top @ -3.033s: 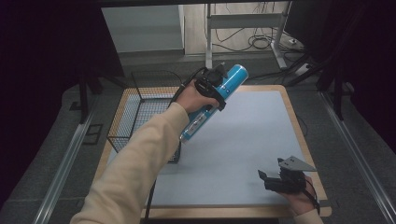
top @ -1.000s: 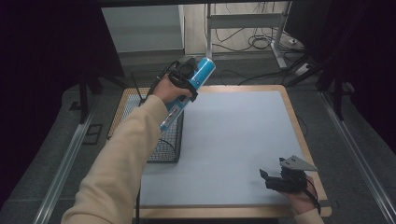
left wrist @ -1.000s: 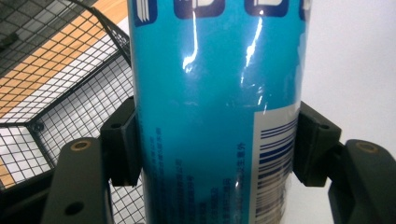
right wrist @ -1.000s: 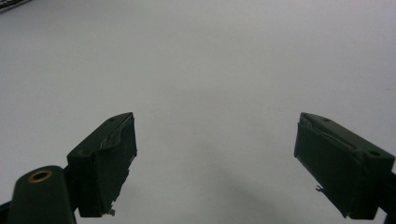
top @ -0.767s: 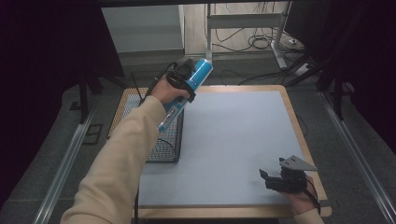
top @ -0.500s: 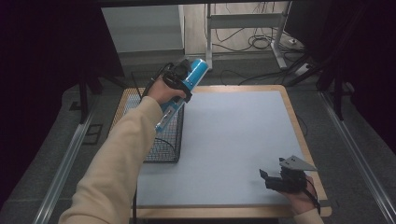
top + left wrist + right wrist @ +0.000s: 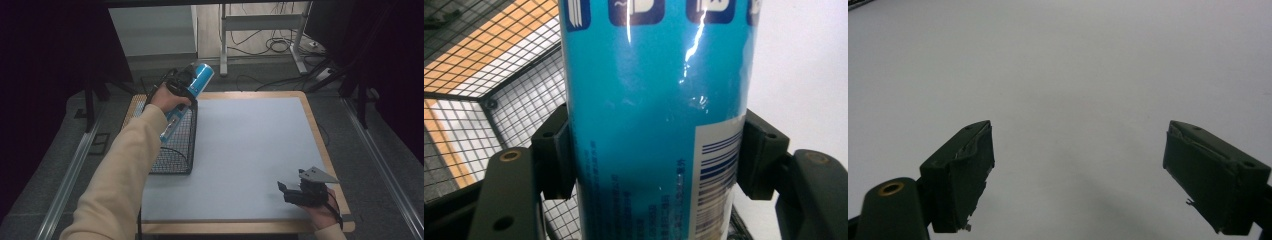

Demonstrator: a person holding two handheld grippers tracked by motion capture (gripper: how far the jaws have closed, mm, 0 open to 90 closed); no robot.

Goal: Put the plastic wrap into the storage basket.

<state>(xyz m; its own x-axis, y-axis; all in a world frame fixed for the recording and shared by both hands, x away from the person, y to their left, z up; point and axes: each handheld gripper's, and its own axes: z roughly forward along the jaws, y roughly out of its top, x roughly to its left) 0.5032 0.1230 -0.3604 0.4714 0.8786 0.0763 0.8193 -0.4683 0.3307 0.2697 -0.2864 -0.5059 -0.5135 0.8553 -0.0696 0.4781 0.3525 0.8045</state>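
A tall blue can with a barcode label is clamped between the jaws of my left gripper; both pads press its sides in the left gripper view. The can hangs tilted over the far right corner of a black wire basket, its lower end dipping inside the mesh. My right gripper rests low at the table's near right, with its jaws wide apart over the bare grey mat and nothing between them.
The basket stands on the left side of a wooden table covered by a light grey mat. Beyond the table are a metal stand, floor cables and dark curtains.
My left gripper has carried the blue can leftward and down, from over the mat to above the basket's far corner. The right gripper has stayed where it was.
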